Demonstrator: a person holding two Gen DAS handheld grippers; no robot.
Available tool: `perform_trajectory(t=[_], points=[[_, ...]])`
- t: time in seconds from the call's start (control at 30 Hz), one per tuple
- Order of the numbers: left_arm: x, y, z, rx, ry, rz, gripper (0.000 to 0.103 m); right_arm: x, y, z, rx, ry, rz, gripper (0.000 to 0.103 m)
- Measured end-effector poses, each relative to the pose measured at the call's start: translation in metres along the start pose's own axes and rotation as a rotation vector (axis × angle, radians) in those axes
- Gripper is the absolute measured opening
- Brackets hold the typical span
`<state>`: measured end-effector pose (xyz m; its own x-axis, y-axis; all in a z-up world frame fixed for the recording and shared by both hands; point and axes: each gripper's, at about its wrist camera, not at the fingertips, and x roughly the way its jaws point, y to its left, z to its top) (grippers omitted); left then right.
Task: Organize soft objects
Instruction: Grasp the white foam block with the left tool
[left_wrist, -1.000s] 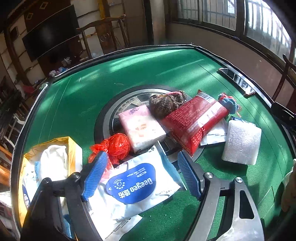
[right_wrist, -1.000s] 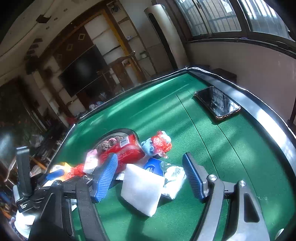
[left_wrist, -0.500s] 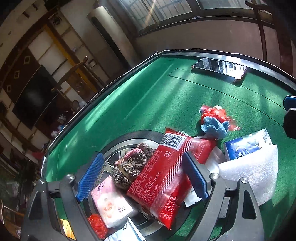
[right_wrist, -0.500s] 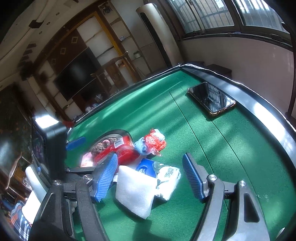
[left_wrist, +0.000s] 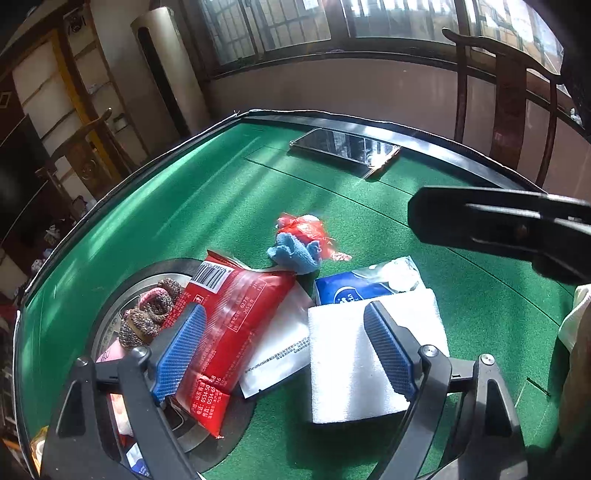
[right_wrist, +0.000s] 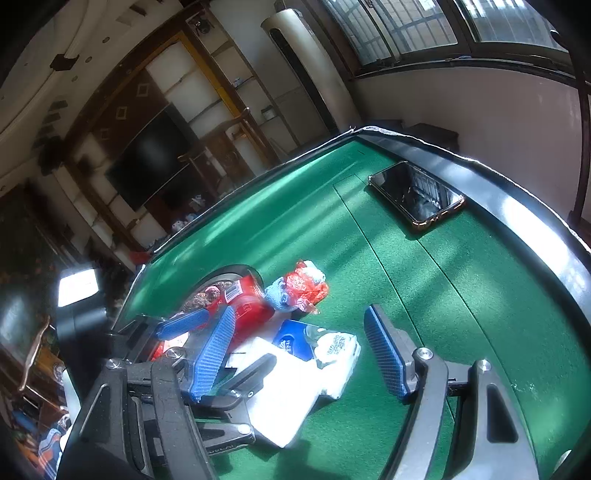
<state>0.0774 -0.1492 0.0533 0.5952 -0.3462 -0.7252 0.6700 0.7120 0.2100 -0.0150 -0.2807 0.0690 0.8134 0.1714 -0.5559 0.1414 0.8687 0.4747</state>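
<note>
My left gripper (left_wrist: 284, 350) is open and empty, low over a pile of soft things on the green table (left_wrist: 192, 206): a red snack bag (left_wrist: 236, 314), a white flat pouch (left_wrist: 280, 347), a white foam pad (left_wrist: 351, 362), a blue tissue pack (left_wrist: 354, 288), a knitted brown bundle (left_wrist: 147, 317), and a blue cloth with red plastic (left_wrist: 299, 240). My right gripper (right_wrist: 299, 350) is open and empty above the foam pad (right_wrist: 288, 391) and tissue pack (right_wrist: 314, 341). The left gripper's blue fingers (right_wrist: 181, 325) show beside it.
A black phone (left_wrist: 343, 146) lies near the table's far rim and also shows in the right wrist view (right_wrist: 417, 195). A round metal centre plate (left_wrist: 110, 325) lies under part of the pile. A wooden chair (left_wrist: 506, 96) stands behind the table. The right gripper's body (left_wrist: 498, 225) hangs at right.
My left gripper has swung right, from the wipes pack and yellow box to the snack bag and foam pad. It now sits close beside my right gripper, which has hardly moved.
</note>
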Motion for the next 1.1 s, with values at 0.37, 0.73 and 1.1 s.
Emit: perform_trajectory(t=[0.37, 0.73, 1.1], points=[[-0.026, -0.045, -0.031, 0.118, 0.107, -0.276, 0.087, 0.001, -0.004, 0.002, 0.024, 0.003, 0.009, 0.068], [-0.014, -0.035, -0.024, -0.015, 0.069, -0.225, 0.087, 0.002, -0.012, 0.002, 0.054, 0.011, 0.017, 0.068], [-0.021, -0.016, -0.032, -0.29, 0.102, -0.392, 0.017, 0.013, -0.03, 0.001, 0.129, 0.066, -0.006, 0.068]])
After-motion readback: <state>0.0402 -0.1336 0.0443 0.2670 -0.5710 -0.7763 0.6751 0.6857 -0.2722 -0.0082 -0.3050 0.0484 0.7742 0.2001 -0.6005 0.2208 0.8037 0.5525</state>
